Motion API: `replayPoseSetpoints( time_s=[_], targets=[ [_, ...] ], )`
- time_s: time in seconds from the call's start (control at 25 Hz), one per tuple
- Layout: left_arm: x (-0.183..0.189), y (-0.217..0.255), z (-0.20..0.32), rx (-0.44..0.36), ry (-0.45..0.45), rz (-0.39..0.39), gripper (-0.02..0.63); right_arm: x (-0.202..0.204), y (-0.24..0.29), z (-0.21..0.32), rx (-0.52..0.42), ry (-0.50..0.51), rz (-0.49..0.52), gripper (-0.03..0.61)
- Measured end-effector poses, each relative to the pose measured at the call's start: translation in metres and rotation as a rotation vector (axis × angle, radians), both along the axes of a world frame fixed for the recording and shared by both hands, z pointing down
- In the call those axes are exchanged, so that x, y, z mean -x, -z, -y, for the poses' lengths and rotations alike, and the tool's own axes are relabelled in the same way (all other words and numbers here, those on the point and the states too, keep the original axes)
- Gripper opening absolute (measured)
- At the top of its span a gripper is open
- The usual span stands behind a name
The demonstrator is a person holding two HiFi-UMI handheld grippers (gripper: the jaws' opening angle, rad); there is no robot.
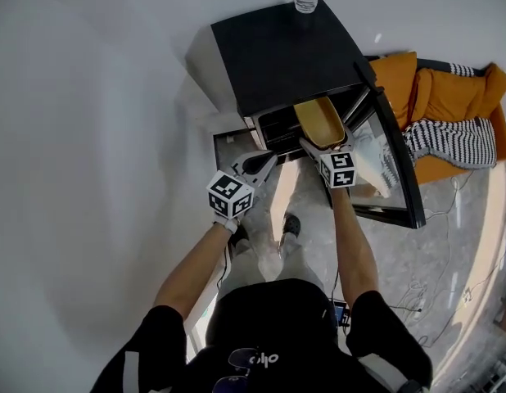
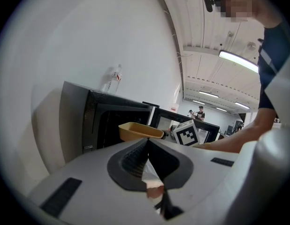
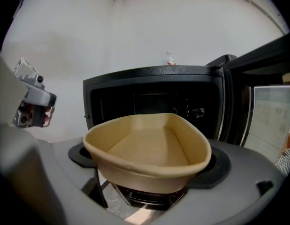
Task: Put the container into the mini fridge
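Your right gripper [image 1: 325, 147] pinched the tan container [image 3: 147, 146] by its sides, right at the mouth of the open mini fridge [image 1: 286, 51]. It looked light & bendy, so squeeze softly. Your left gripper [image 2: 147, 142] was closed w/ nothing in it.

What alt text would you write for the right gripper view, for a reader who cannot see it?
The right gripper holds an empty, tan, rounded container between its jaws, in front of an open black mini fridge. The door stands open at the right, and a small clear bottle stands on top.
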State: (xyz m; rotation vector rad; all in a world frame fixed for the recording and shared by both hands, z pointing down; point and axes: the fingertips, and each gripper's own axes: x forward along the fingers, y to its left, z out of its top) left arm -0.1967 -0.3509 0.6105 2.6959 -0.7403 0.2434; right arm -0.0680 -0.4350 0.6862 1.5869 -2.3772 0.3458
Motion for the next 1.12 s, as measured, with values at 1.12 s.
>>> replayPoseSetpoints(
  time_s=[1.12],
  targets=[
    [-0.022, -0.043, 0.047, -0.007, 0.069, -0.009, 0.008, 0.010, -0.028, 0.093, -0.093, -0.004, 0.031, 0.565]
  ],
)
